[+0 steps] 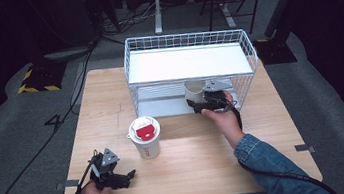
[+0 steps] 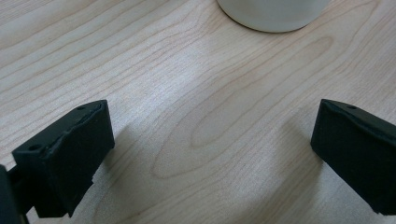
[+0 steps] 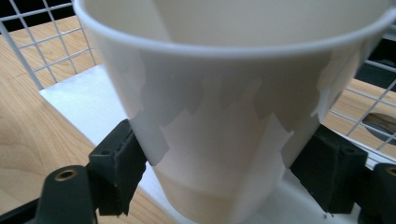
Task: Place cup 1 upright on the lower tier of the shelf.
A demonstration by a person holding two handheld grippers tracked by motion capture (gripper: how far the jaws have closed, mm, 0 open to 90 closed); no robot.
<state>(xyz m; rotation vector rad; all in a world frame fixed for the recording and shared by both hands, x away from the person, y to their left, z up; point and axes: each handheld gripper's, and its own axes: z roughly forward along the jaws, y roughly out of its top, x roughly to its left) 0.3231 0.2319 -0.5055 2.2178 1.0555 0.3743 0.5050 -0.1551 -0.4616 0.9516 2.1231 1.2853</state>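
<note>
dark floor and cables surrounded the pale wooden table [image 1: 189,165] in the high view, where a white wire rack with a flat white shelf [image 1: 188,62] stood at the far side. we held the right gripper [image 1: 200,104] at the rack's open front, pinching an open white paper cup [image 1: 193,90] under the top shelf, over the lower shelf. a second white paper cup with a red-and-white lid [image 1: 145,137] stood mid-table, and the left gripper [image 1: 120,178] rested low near the front edge, a little short of it.

from the left gripper view, our jaws stood spread wide over bare wood, with the rounded white base of the lidded cup [image 2: 273,14] just ahead and nothing between them.

from the right gripper view, both black pads pressed the open cup's [image 3: 233,116] sides, its wall between them, wire mesh [image 3: 42,42] behind and the white lower shelf [image 3: 79,100] beneath.

we judged that we were placing the cup into the rack. next, it needed setting flat on the lower shelf, then a gentle release and a straight withdrawal clear of the wires.
</note>
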